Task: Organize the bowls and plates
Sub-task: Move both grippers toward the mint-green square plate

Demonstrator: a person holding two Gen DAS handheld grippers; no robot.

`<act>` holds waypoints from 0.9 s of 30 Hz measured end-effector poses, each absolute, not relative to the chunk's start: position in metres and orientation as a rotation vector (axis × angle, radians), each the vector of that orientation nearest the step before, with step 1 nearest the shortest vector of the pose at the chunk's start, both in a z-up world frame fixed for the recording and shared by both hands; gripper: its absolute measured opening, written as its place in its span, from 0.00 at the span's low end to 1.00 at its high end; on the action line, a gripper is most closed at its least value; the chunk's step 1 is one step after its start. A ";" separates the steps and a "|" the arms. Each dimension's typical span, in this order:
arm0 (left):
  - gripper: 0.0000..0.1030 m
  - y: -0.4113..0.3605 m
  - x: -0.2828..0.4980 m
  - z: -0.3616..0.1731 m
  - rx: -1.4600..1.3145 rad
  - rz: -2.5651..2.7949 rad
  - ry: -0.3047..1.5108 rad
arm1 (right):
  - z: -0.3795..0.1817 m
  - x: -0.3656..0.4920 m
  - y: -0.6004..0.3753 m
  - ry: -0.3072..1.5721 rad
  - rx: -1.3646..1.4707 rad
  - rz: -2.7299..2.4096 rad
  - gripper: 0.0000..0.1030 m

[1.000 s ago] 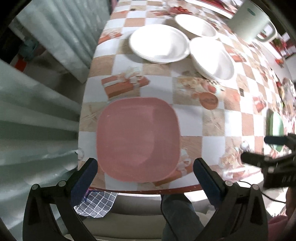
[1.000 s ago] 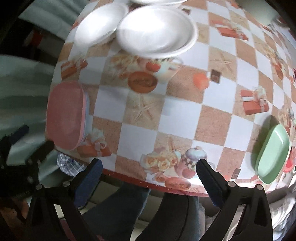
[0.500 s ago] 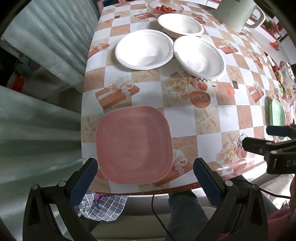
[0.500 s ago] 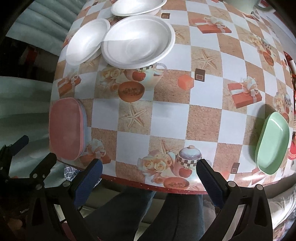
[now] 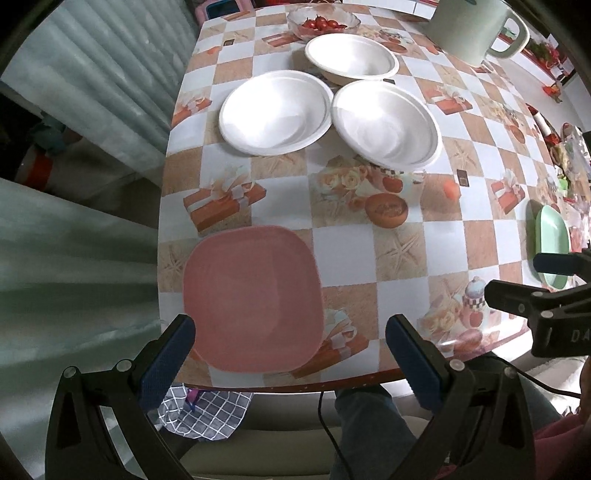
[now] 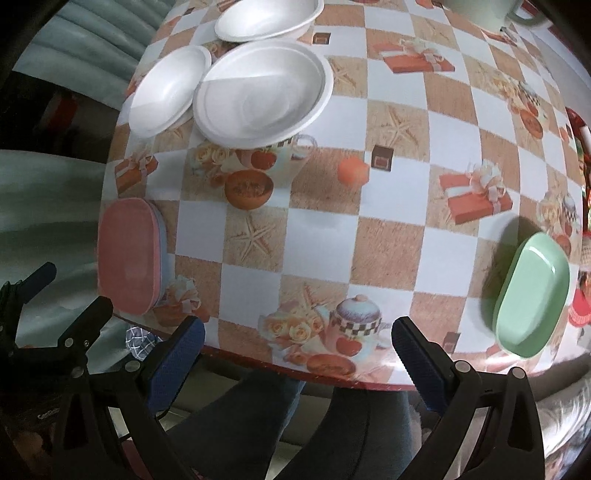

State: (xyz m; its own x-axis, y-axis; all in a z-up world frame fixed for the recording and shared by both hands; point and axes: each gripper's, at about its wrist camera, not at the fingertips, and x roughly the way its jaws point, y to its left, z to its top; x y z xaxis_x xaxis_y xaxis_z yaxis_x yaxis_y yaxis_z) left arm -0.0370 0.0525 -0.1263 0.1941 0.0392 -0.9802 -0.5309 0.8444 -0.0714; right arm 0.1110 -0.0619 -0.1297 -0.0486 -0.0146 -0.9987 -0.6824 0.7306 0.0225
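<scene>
A pink square plate [image 5: 253, 299] lies at the near left edge of the table; in the right wrist view [image 6: 127, 254] it shows a bluish plate under it. Three white bowls sit farther back: left [image 5: 275, 110], right [image 5: 386, 123], far [image 5: 351, 59]. A green oval dish [image 6: 532, 295] lies at the near right edge. My left gripper [image 5: 290, 360] is open and empty, just in front of the pink plate. My right gripper [image 6: 297, 360] is open and empty, over the table's front edge between the pink plate and the green dish.
The table wears a checkered cloth [image 5: 402, 254] with printed pictures. A glass bowl of red tomatoes [image 5: 323, 20] and a pale green jug [image 5: 472, 27] stand at the back. A curtain [image 5: 74, 155] hangs left. A person's legs [image 6: 295, 424] are below the front edge.
Both grippers have pulled back and up from the table, so more of it shows. The dishes have not moved. Both grippers stay open.
</scene>
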 end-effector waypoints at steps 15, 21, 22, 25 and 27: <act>1.00 -0.046 0.059 -0.092 -0.328 0.383 1.402 | -0.107 0.200 -0.158 1.582 -0.515 0.579 0.99; 1.00 -0.074 0.087 -0.087 -0.287 0.371 1.431 | -0.102 0.231 -0.199 1.602 -0.441 0.541 0.99; 1.00 -0.079 0.091 -0.086 -0.278 0.366 1.435 | -0.101 0.236 -0.205 1.604 -0.423 0.530 0.99; 1.00 -0.094 0.103 -0.085 -0.236 0.344 1.441 | -0.100 0.250 -0.227 1.617 -0.372 0.499 0.99; 1.00 -0.104 0.111 -0.082 -0.201 0.328 1.438 | -0.099 0.259 -0.241 1.622 -0.335 0.475 0.99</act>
